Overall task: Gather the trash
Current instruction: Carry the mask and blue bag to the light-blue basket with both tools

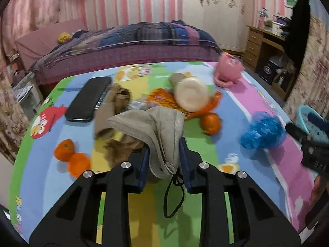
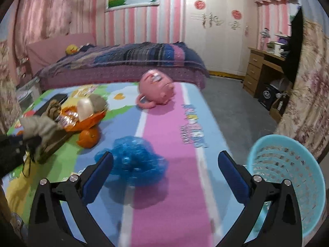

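My left gripper is shut on a grey face mask and holds it above the table; its black ear loop hangs down. The mask also shows at the left of the right wrist view. My right gripper is open and empty, just above a crumpled blue plastic wrapper, also in the left wrist view. A light blue trash basket stands off the table's right edge. An orange snack wrapper and a paper cup lie mid-table.
On the colourful tablecloth lie a black phone, brown crumpled paper, three oranges and a pink piggy bank. A bed and a desk stand behind.
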`<move>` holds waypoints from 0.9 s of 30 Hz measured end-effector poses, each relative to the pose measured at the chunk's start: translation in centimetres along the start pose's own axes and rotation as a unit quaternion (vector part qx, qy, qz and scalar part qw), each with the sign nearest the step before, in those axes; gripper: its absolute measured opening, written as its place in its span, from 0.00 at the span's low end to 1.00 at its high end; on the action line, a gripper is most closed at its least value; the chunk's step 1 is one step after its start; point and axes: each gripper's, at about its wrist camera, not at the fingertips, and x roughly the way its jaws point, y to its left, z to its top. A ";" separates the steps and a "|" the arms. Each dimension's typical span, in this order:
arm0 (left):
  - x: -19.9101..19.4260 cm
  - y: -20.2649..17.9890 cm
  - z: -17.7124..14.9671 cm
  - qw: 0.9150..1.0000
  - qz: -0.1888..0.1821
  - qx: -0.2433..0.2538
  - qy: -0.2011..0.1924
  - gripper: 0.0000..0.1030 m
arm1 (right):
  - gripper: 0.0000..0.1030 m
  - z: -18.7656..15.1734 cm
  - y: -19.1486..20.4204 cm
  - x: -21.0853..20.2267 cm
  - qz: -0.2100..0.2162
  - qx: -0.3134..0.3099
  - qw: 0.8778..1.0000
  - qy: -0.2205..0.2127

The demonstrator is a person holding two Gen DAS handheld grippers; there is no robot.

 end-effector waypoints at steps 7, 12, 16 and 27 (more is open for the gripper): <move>0.3 1.6 0.5 1.000 0.006 -0.014 -0.002 0.25 | 0.71 -0.2 2.7 3.1 0.020 -0.025 0.998 0.046; 0.1 1.3 0.6 1.000 0.004 -0.007 -0.006 0.25 | 0.37 -0.6 3.5 3.2 0.044 -0.040 0.997 0.054; -0.5 0.7 0.8 1.000 -0.011 -0.008 -0.011 0.25 | 0.33 0.2 2.1 0.3 0.037 -0.026 0.999 0.023; -3.5 -8.7 2.0 0.993 -0.108 0.022 -0.033 0.25 | 0.33 0.2 -10.3 -10.0 -0.061 0.026 0.997 -0.039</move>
